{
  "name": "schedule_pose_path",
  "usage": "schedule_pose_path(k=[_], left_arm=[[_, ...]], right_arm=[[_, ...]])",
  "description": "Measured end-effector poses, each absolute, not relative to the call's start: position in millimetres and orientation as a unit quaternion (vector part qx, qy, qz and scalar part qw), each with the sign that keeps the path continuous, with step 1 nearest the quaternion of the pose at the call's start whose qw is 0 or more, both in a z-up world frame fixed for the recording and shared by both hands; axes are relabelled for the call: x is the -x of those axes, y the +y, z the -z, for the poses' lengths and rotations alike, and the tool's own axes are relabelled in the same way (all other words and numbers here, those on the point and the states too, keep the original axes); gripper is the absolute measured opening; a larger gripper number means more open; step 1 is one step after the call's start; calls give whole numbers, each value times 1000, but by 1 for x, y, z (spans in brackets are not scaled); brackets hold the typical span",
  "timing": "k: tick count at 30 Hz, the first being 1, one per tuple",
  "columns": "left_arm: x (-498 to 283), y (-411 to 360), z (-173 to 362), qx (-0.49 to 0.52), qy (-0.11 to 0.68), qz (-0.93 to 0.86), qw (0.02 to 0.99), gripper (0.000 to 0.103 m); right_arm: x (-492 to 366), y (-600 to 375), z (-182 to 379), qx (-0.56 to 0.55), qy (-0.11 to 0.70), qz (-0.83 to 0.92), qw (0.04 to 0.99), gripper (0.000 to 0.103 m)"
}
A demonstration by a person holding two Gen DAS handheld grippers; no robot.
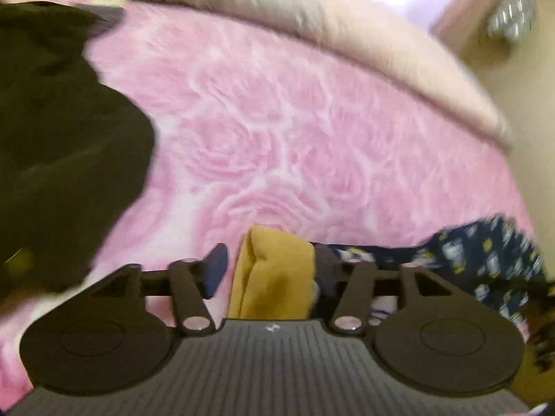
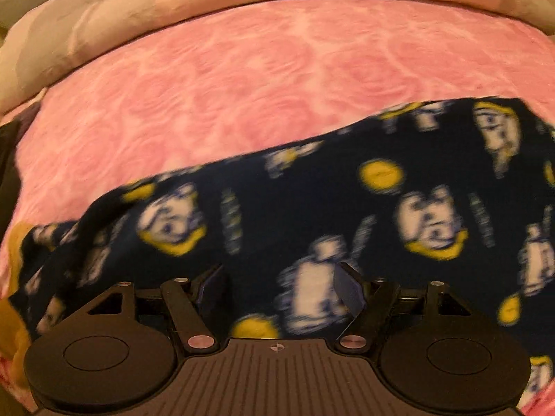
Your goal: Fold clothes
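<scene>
The navy character-print fleece garment [image 2: 347,190] is spread on the pink rose-pattern bed cover [image 2: 208,86], its long axis running from lower left to upper right in the right-wrist view; far edge is seen slanting up toward the right.

Right claw [image 2: 281,291] is held directly over the garment, pointed steeply down, jaws wide apart. Only fabric is seen below the gap; nothing is pinched, and whether the blue pads [image 2: 348,289] touch the cloth can't be told (blur).

Left claw [image 1: 267,270] is seen approx. half open, w/ a mustard-yellow folded cloth [image 1: 274,274] sitting between the jaws. Left pad [image 1: 216,268] stands clear of it; right-side contact can't be made out, so no firm grip is judged. In the left-wrist view the navy garment [image 1: 485,260] lies to the right of this claw, just beside the yellow piece, its near end reaching toward it. A dark brown-black garment [image 1: 62,156] is heaped on the left; a cream duvet [image 1: 312,17] is bunched along the far side of the bed.

Judged: right claw is the nearer to the navy garment, already above its mid-body; left claw is nearer its left end. A fold across the long axis would likely call for an end or edge to be gripped, not the middle.
</scene>
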State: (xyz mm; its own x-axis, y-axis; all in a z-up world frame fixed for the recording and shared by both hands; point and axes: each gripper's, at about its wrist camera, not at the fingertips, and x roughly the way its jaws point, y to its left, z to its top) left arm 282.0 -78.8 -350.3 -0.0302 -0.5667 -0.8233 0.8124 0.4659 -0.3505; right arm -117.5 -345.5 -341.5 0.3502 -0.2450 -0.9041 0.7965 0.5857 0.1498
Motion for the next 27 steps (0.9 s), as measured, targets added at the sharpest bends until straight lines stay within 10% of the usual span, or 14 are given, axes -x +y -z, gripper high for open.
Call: schedule_pose_path(k=[3,4,21,27], left_arm=[[-281,-96,379,-135,522,517,665,35],[-278,-95,378,-130,508,522,673,8],[-275,-74,332,-60,442,390,805,25],[-199,-27,319,-2,610,466,641,25]], right_arm=[[129,-361,340,-304,454,367,753,73],[135,-364,340,-307,454,377,746,73],[176,-386,353,-336,468,426,698,73],[174,-389,356,-338,470,430,693,73]])
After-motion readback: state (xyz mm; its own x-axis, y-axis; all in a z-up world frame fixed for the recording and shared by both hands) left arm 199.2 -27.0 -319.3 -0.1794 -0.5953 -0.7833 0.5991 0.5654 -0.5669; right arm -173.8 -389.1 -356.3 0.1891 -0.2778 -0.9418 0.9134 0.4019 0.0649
